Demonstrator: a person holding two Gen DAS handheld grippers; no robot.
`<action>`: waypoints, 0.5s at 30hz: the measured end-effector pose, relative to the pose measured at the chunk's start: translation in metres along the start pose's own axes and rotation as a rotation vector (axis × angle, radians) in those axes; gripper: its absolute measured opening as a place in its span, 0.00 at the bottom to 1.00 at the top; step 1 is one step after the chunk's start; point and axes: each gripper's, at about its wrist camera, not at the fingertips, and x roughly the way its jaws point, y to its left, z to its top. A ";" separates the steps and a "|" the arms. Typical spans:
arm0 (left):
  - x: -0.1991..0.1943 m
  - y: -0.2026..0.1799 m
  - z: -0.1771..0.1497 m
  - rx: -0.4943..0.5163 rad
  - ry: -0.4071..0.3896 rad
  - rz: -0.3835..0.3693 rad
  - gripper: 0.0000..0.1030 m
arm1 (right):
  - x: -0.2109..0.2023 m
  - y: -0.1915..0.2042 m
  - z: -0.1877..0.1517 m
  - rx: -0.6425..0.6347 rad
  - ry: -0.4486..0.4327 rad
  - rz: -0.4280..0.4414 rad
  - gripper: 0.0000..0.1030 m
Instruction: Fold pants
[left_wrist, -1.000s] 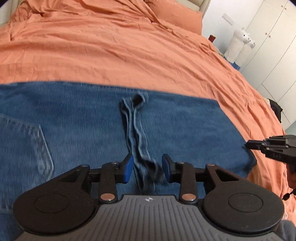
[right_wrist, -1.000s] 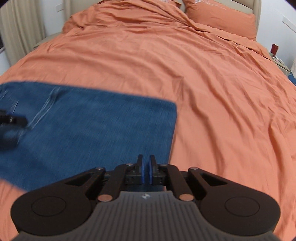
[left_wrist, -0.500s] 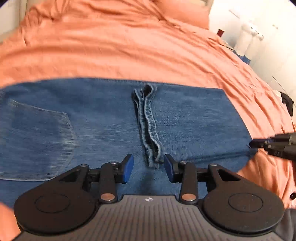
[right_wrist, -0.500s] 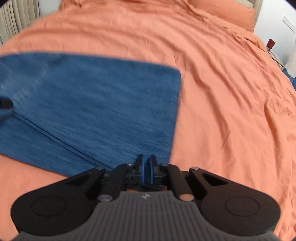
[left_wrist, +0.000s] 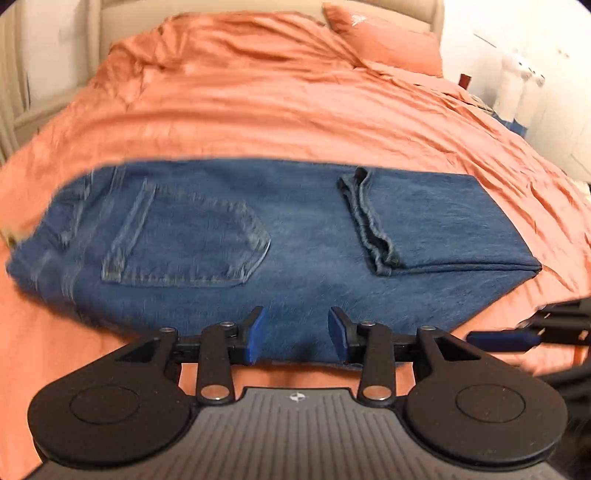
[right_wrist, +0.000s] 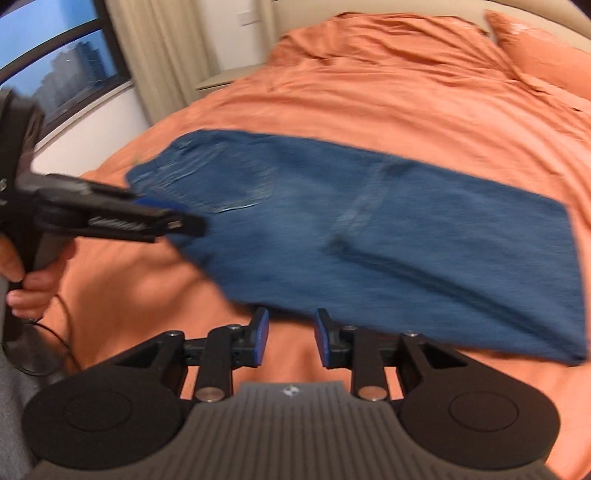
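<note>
The jeans (left_wrist: 295, 236) lay folded once on the bed (left_wrist: 295, 103), another fold likely remaining; the left gripper (left_wrist: 295, 334) was released and empty, the right gripper (right_wrist: 290, 338) was opening, empty.

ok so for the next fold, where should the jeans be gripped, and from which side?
Probably the right-hand folded end of the jeans, at its two corners, coming in low from the near edge. The hems already lie folded over there, so that end is a straight, layered edge lying flat on the orange bedding, ready to carry toward the back pocket.
</note>
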 end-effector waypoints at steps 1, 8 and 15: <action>0.001 0.005 -0.002 -0.002 0.011 -0.002 0.45 | 0.006 0.009 -0.002 -0.020 -0.003 -0.008 0.30; 0.014 0.011 -0.010 0.057 0.020 0.007 0.45 | 0.048 0.038 -0.005 -0.155 -0.016 -0.083 0.36; 0.021 0.027 -0.004 0.017 0.002 -0.020 0.45 | 0.058 0.046 0.003 -0.275 -0.076 -0.154 0.37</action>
